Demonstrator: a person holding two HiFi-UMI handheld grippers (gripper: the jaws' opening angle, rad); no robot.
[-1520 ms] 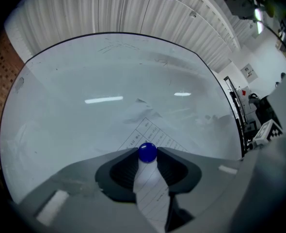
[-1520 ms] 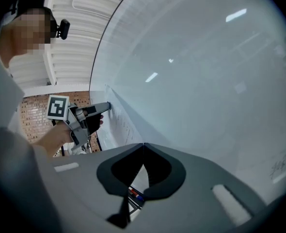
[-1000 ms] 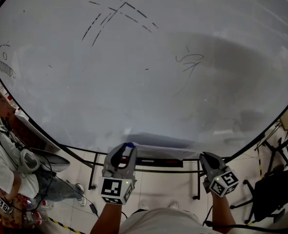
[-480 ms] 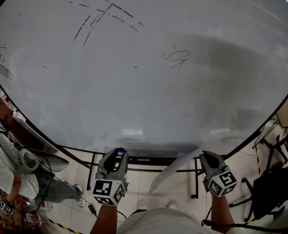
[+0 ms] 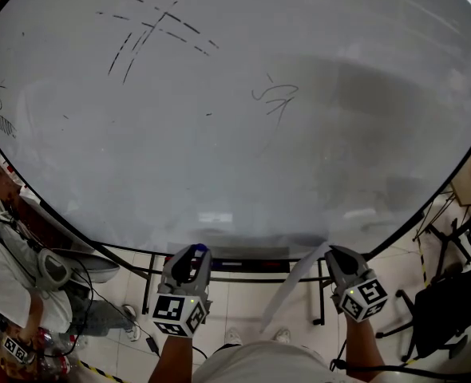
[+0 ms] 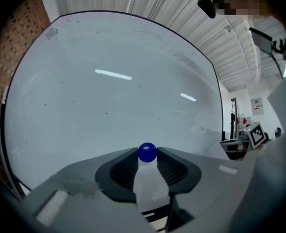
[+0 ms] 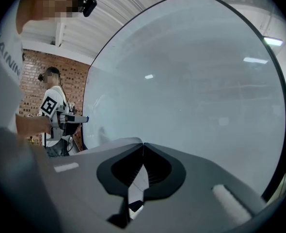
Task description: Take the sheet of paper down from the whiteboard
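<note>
The whiteboard [image 5: 235, 134] fills the head view, bearing a few pen marks. The sheet of paper [image 5: 287, 290] is off the board and hangs down to the left from my right gripper [image 5: 329, 254], which is shut on its upper corner. In the right gripper view the paper [image 7: 138, 178] shows edge-on between the closed jaws. My left gripper [image 5: 195, 253] stands below the board's lower edge, shut on a small blue ball magnet [image 5: 200, 248]. The left gripper view shows that blue ball magnet [image 6: 147, 152] pinched at the tips.
The board's black stand [image 5: 243, 276] and its legs rise from the tiled floor under my hands. Another person [image 5: 8, 274] in a white shirt stands at the lower left beside a brick wall. Chairs and frames [image 5: 451, 246] crowd the right side.
The paper lay along the board's lower edge between both grippers. Its left end has come free and swung down, so it now hangs from the right gripper. The left gripper drew slightly left with the magnet.
</note>
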